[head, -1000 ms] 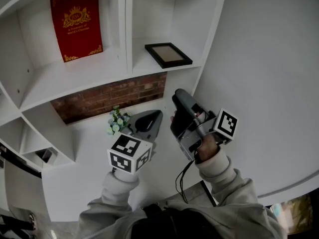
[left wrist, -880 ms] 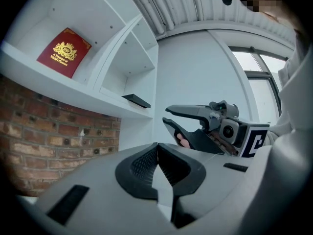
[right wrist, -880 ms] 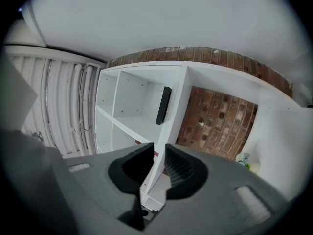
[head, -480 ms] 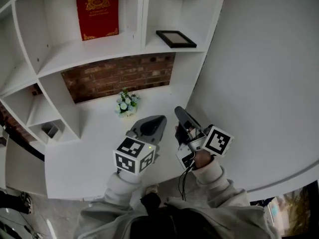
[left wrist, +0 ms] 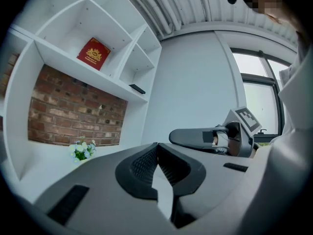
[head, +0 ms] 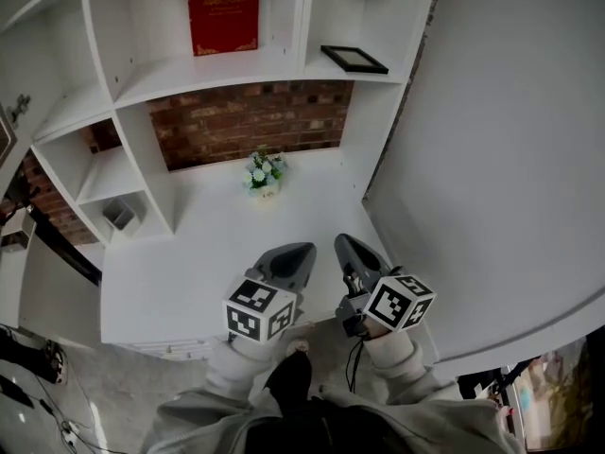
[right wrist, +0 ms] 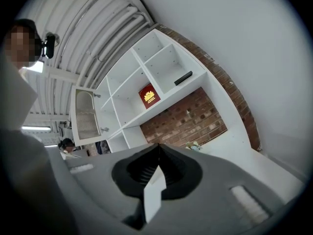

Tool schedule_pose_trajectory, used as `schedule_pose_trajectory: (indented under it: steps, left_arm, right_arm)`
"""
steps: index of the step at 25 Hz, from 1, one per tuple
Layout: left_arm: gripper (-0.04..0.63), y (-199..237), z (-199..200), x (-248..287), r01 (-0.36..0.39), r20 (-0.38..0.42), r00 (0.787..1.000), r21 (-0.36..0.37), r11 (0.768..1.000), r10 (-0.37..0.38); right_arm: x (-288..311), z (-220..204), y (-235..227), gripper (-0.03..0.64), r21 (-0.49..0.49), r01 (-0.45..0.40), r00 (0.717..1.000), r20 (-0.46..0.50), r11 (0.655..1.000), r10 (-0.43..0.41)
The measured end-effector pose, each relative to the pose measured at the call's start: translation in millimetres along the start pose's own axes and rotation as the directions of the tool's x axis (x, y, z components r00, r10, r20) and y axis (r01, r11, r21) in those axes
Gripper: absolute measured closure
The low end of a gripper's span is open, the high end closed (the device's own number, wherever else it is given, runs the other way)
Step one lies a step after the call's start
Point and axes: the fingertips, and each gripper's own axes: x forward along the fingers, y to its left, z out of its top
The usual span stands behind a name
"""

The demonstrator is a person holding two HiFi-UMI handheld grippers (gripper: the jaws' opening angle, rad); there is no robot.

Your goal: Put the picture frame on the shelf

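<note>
The black picture frame (head: 354,60) lies flat on the white shelf (head: 274,66) in the upper right compartment; it shows small in the left gripper view (left wrist: 137,88) and in the right gripper view (right wrist: 183,78). Both grippers hang low and near me, far from the shelf. My left gripper (head: 301,250) is shut with nothing in it, its tips meeting (left wrist: 157,144). My right gripper (head: 342,241) is shut and empty too, jaws pressed together (right wrist: 158,145). The right gripper (left wrist: 195,136) shows side-on in the left gripper view.
A red book (head: 224,9) stands in the compartment left of the frame. A small bunch of white flowers (head: 264,174) sits on the white desk (head: 208,253) before a brick wall (head: 255,119). A curved white wall (head: 510,159) rises to the right.
Both grippers have pulled back from the shelf and down toward me. The right gripper's jaws have gone from open to shut. The frame stays on the shelf.
</note>
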Motion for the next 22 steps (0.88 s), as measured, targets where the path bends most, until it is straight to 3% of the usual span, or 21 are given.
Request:
schedule_pose_trajectory:
  steps: [8,22]
  left_arm:
    - [0.591,-34.0,-30.6,-56.6,0.016,-0.010,1.000,-0.033,0.999,-0.016]
    - [0.591,-52.4,-48.7,-116.8,-0.023,-0.003,1.000,-0.033,0.999,0.023]
  right_arm:
    - [-37.7,-46.1,58.7,0.617,-0.057,-0.020,1.000,-0.022,0.998,0.018]
    - [-72.0,-76.3,114.6,0.618,-0.026,-0.043,0.999,-0.021,0.999,0.042]
